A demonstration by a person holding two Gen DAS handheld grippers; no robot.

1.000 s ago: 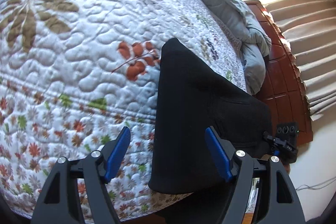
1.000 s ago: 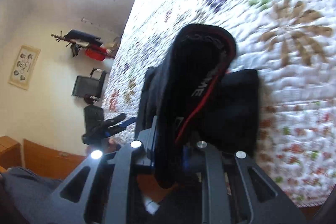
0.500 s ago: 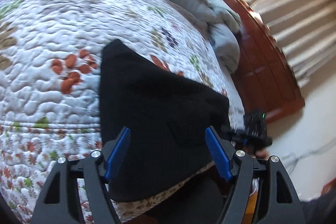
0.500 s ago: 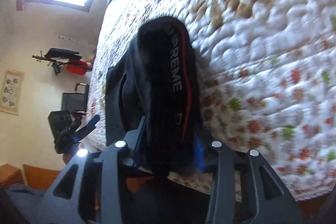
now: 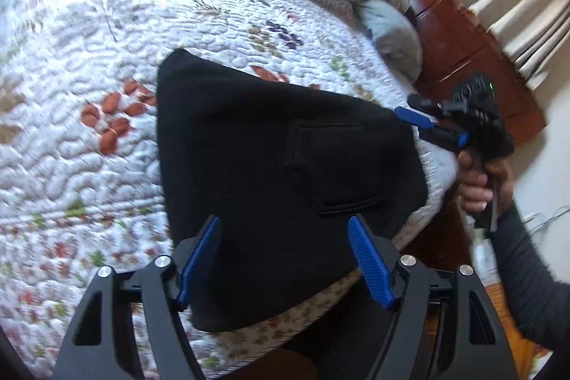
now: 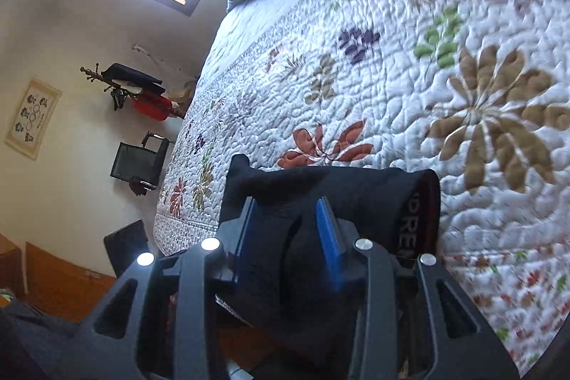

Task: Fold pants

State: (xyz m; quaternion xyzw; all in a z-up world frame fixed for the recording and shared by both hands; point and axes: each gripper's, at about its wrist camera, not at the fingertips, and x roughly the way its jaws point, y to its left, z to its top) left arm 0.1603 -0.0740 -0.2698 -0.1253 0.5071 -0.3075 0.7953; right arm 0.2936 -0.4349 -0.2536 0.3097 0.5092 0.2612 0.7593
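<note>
Folded black pants (image 5: 270, 166) are lying at the near edge of a quilted bed (image 5: 89, 138), flanked by two handheld grippers.

The left gripper (image 5: 285, 259) is hovering over the bundle's near end with its blue fingers (image 5: 368, 267) spread wide and holding nothing; the cloth is stretching straight ahead of it, its long axis running away across the quilt toward a far corner. The right gripper (image 6: 286, 234) is sitting at the bundle's right-hand corner, by the waistband (image 6: 416, 216), fingers (image 6: 329, 237) parted a little with dark cloth showing between them; whether they are pinching it cannot be told. Judging by position, the left gripper is better placed over the pants' middle; the right is level and side-on at the bed's edge.
</note>
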